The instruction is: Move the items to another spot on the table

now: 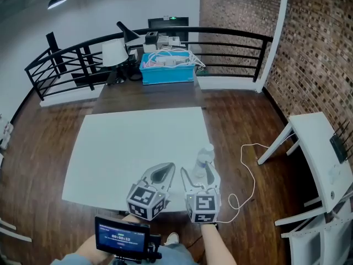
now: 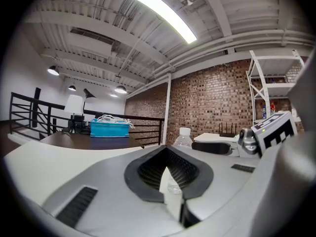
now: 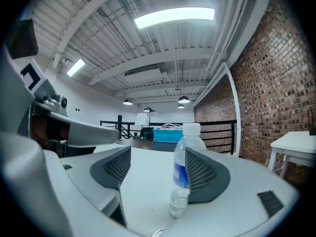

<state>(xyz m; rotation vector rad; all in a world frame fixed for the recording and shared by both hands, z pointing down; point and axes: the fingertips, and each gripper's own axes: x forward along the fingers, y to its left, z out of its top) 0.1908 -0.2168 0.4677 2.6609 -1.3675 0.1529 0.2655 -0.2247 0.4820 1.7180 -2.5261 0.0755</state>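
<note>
Water bottle (image 3: 181,169) between jaws of my open right claw (image 3: 157,168) seems light, slippery; better hold at label.

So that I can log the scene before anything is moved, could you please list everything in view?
white table: one, white, centre of the wooden floor
water bottle: one, clear with white cap and blue label, upright near the white table's front right corner
dark table: one, dark brown, behind the white table
blue bin: one, blue, holding white cables, on the dark table
lamp: one, white shade, left of the blue bin
railing: one, black, along the back
desk: one, white, right, by the brick wall
cable: one, white, on the floor right of the white table
screen: one, black, lit, bottom edge
left gripper: one, grey, jaws together, empty
right gripper: one, grey, jaws apart either side of the water bottle
</note>
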